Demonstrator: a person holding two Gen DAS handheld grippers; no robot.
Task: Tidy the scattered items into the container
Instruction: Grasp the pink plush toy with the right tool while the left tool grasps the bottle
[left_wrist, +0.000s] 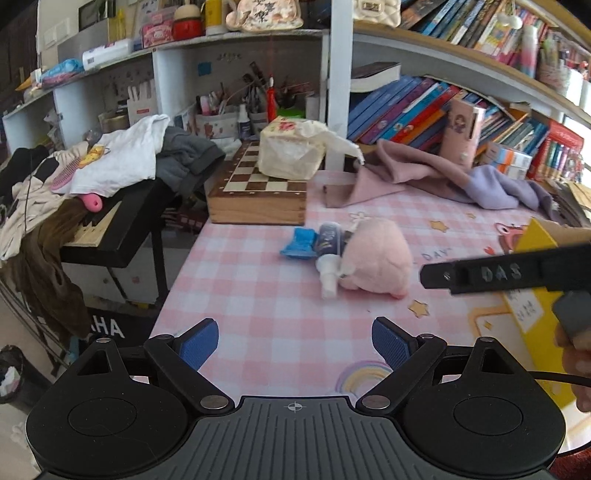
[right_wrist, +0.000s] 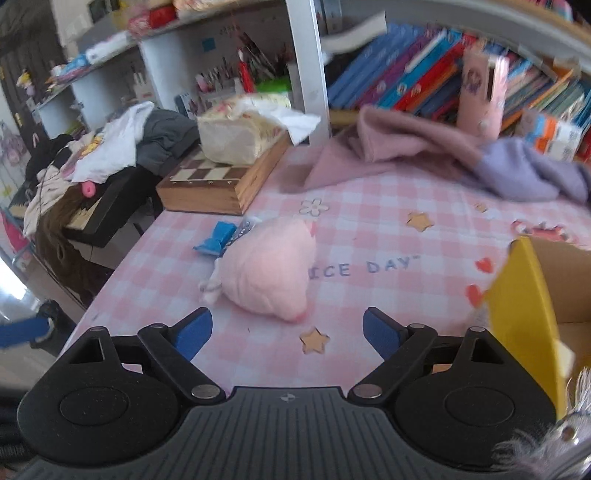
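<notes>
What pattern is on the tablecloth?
Pink-and-white checks on the tablecloth, clearest in the right wrist view.

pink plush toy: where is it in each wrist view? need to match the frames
Left wrist: the pink plush toy lies right of centre on the checked tablecloth, a spray bottle and a blue packet against its left side.
Right wrist: the pink plush toy lies near centre, just ahead of the open fingers, the blue packet to its upper left.
Shared landmark: the wooden chessboard box behind it.
</notes>
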